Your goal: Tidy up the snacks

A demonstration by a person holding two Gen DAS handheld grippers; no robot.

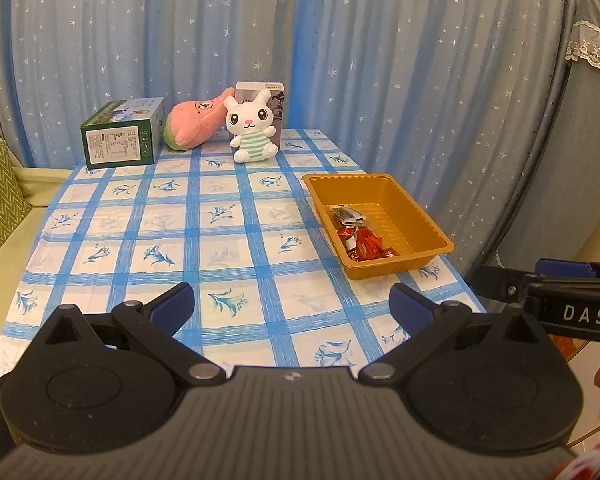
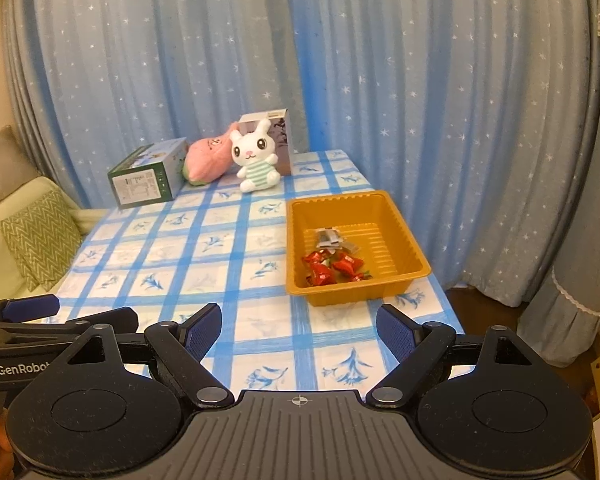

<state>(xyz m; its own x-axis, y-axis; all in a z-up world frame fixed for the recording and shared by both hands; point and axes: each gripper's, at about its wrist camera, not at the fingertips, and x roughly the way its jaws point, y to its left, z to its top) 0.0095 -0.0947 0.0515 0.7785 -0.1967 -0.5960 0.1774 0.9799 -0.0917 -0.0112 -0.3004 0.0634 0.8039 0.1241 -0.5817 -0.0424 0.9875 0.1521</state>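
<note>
Snacks (image 2: 334, 266) lie in orange tray (image 2: 396, 216) at right edge of bench (image 1: 220, 240): red wrapped candies at the near end, grey-black packet behind, print unreadable. Tray long axis runs near-to-far. Left gripper (image 1: 291, 305) fingers spread, empty; right gripper (image 2: 299, 330) same. Right gripper cut off in left view.

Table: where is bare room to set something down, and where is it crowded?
The widest bare patch of table runs left of the tray, between the toys at the far edge and both grippers. Inside the tray, the right half is bare; the snacks fill its near-left. The far edge is crowded: green box, pink plush, bunny.
</note>
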